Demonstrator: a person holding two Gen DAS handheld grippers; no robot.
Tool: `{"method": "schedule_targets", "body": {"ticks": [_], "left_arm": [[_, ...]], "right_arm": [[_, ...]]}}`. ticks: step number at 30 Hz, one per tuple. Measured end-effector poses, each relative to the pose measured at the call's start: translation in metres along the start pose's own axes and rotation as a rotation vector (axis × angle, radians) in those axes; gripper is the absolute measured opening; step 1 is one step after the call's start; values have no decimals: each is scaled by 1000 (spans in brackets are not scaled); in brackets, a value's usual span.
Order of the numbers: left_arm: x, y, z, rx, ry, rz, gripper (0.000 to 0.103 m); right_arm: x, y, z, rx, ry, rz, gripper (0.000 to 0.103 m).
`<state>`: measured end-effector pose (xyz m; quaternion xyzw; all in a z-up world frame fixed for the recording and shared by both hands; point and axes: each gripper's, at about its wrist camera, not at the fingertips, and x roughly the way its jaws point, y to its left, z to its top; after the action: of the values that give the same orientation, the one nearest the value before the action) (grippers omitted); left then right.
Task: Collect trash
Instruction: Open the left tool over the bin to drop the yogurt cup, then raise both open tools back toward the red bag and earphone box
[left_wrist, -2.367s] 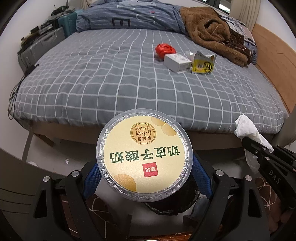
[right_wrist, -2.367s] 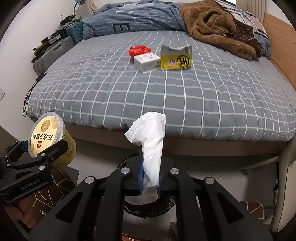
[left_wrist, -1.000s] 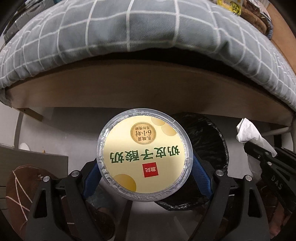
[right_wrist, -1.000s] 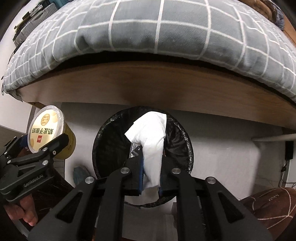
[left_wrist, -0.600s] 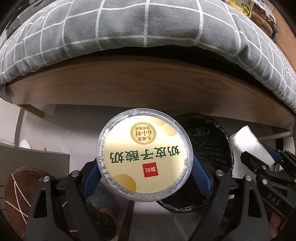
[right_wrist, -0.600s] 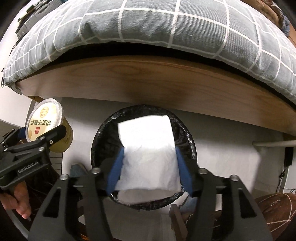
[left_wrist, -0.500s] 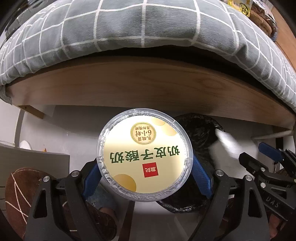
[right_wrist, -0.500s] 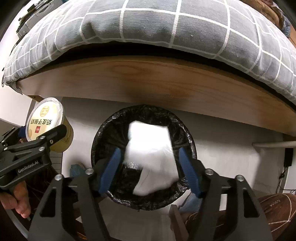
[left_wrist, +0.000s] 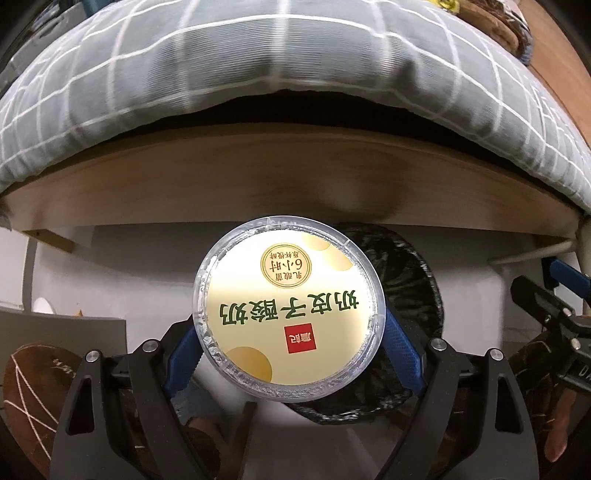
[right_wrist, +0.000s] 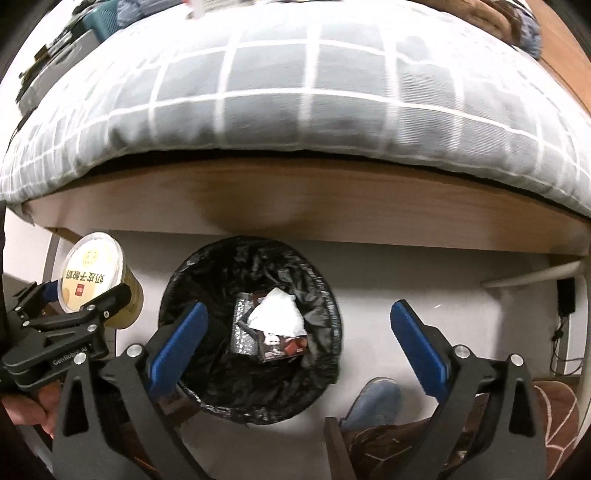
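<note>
My left gripper (left_wrist: 290, 350) is shut on a yellow yogurt cup (left_wrist: 290, 306) with a foil-rimmed lid; the cup also shows in the right wrist view (right_wrist: 96, 275), left of the bin. A black-lined trash bin (right_wrist: 207, 280) stands on the floor under the bed edge, and its rim (left_wrist: 424, 266) shows behind the cup. A white tissue (right_wrist: 277, 314) lies inside the bin on dark packaging. My right gripper (right_wrist: 299, 339) is open and empty above the bin, jaws wide apart.
The wooden bed frame (right_wrist: 295, 199) and grey checked bedding (right_wrist: 295, 92) overhang just beyond the bin. A brown slipper (left_wrist: 29, 398) lies at the left, a blue shoe (right_wrist: 373, 402) and another brown slipper (right_wrist: 546, 428) at the right. A white pipe (right_wrist: 532, 277) runs at the right.
My right gripper opened and the tissue dropped into the bin. Both grippers lowered from above the bed to the bin. The left still holds the cup.
</note>
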<state>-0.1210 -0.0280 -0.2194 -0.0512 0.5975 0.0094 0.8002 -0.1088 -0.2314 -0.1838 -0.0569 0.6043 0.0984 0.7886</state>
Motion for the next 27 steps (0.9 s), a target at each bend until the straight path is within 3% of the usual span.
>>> {"method": "schedule_targets", "body": {"ticks": [8, 18, 23, 27], "left_arm": [[6, -39, 2, 61, 9, -16, 84], [16, -54, 1, 109, 14, -23, 84], [19, -59, -1, 137, 17, -13, 94], [16, -57, -2, 138, -6, -26, 97]], "right_arm": [[-9, -33, -3, 46, -9, -19, 95], [-7, -43, -8, 78, -10, -19, 95], [-5, -41, -7, 75, -6, -15, 95], [-2, -37, -8, 72, -3, -15, 95]]}}
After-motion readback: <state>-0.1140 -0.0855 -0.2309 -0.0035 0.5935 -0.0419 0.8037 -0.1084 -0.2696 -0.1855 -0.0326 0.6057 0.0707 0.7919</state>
